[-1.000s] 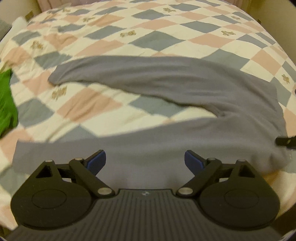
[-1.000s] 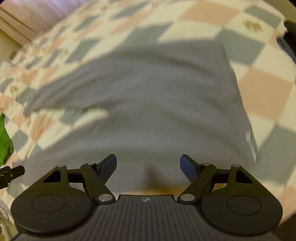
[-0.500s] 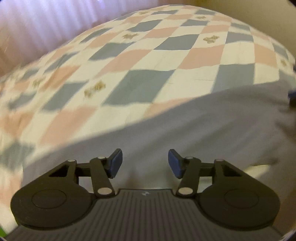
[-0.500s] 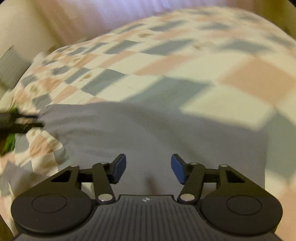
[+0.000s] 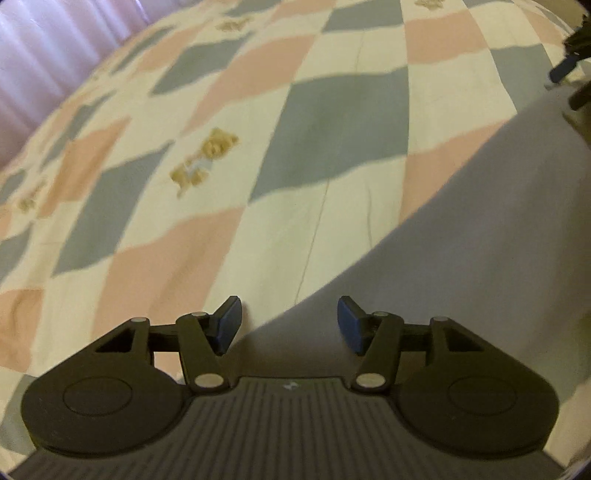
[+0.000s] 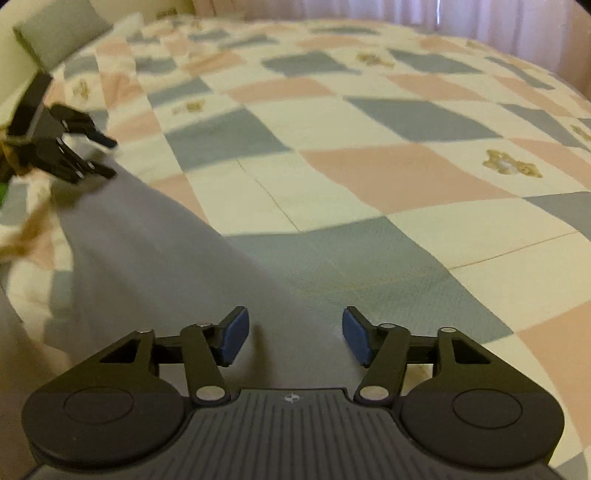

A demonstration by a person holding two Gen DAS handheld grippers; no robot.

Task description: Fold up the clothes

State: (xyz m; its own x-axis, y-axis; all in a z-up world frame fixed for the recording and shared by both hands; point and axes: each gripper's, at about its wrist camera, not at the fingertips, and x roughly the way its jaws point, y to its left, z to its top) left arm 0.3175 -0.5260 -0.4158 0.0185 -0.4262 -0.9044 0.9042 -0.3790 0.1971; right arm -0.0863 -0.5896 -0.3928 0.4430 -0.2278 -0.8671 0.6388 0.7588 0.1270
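Note:
A grey garment (image 5: 480, 240) lies flat on the checked bedspread (image 5: 258, 155). In the left wrist view its edge runs diagonally from upper right down to between the blue pads. My left gripper (image 5: 290, 325) hangs low over that edge, half open, pads pressing on nothing. In the right wrist view the grey garment (image 6: 147, 266) fills the lower left. My right gripper (image 6: 295, 339) is over its edge, jaws opening, fabric below the pads but not pinched. Each view catches the other gripper: the right gripper (image 5: 569, 66) at top right, the left gripper (image 6: 74, 147) at the garment's far corner.
The bedspread (image 6: 369, 166) of pink, blue-grey and cream squares stretches away on all sides. Curtains (image 5: 44, 51) hang beyond the bed. A grey pillow (image 6: 55, 33) lies at the far left, and a sliver of green cloth (image 6: 2, 192) shows at the left border.
Both grippers have swung round and dropped toward the garment's edge. Their jaws stand narrower than a second ago. The long sleeve and the green cloth have left the left wrist view.

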